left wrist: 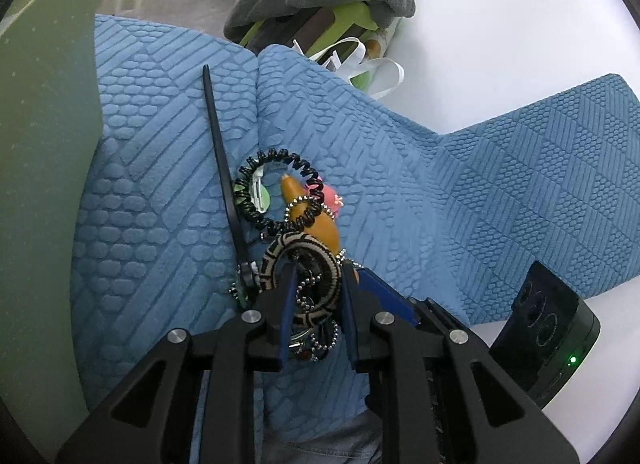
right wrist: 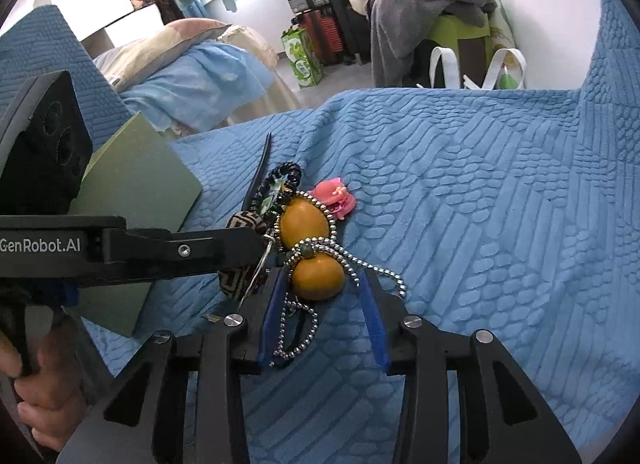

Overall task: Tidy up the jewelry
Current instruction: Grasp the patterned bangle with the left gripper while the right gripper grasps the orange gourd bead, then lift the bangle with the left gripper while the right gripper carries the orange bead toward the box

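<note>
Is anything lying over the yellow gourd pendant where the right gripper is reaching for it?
Yes. The silver bead chain wraps around the yellow gourd pendant, draping between the right gripper jaws.

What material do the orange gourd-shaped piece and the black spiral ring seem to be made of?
Orange gourd-shaped piece: probably polished wood or resin; smooth, with soft highlights. Black spiral ring: likely flexible plastic, with glossy, springy, telephone-cord coils.
</note>
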